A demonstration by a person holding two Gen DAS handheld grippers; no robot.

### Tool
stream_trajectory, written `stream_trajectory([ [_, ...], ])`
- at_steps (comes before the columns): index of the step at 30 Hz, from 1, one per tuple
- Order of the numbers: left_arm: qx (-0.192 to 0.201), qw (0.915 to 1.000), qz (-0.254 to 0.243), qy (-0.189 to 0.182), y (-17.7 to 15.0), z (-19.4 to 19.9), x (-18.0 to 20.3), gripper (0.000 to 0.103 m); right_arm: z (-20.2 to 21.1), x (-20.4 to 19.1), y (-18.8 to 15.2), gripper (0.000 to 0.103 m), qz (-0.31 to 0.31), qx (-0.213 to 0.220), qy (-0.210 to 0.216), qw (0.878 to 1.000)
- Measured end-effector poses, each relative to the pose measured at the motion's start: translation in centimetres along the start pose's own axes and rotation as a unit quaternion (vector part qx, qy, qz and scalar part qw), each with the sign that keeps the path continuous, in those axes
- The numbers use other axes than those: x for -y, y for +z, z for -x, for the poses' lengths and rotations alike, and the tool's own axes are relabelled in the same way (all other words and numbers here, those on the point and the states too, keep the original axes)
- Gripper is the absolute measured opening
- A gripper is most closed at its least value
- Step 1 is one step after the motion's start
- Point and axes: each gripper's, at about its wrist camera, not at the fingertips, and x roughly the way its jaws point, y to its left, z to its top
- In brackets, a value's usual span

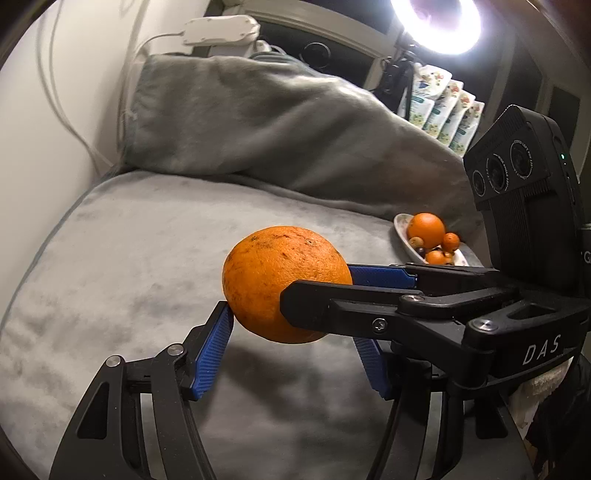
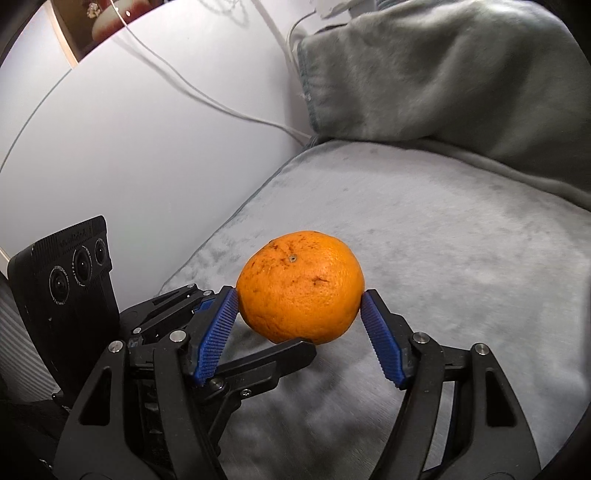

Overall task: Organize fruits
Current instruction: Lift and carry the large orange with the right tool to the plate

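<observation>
A large orange (image 1: pixel 284 282) is held in the air above a grey plush cushion (image 1: pixel 129 258). Both grippers close on it at once. My left gripper (image 1: pixel 295 325) has its blue pads (image 1: pixel 212 354) against the orange's sides. My right gripper comes in from the right in the left wrist view, its black finger (image 1: pixel 332 306) across the orange's front. In the right wrist view the orange (image 2: pixel 300 286) sits between my right gripper's (image 2: pixel 300 306) blue pads (image 2: pixel 218 332), and a left gripper finger (image 2: pixel 266 363) passes beneath it. A white dish (image 1: pixel 402 230) with smaller oranges (image 1: pixel 425 229) lies far right.
A crumpled grey blanket (image 1: pixel 266 125) rises behind the cushion. A white wall (image 2: pixel 129 147) with cables (image 2: pixel 221 107) is at the left. A ring light (image 1: pixel 437 22) shines at the top right. Patterned packets (image 1: pixel 443 107) stand beyond the blanket.
</observation>
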Motion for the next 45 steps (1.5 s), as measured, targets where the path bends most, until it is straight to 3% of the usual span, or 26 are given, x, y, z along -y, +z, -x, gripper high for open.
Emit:
stream_trajectory([
  [24, -0.004, 0.9926, -0.086, -0.085, 2.5, -4.4, 10.7, 0.064, 12.0, 6.0, -3.2, 0.072, -0.064, 0.093, -0.078, 0.991],
  [45, -0.035, 0.9809, -0.13, -0.14, 4.0, -10.6, 17.8, 0.064, 17.6, 14.3, -4.5, 0.072, -0.142, 0.135, -0.125, 0.973],
])
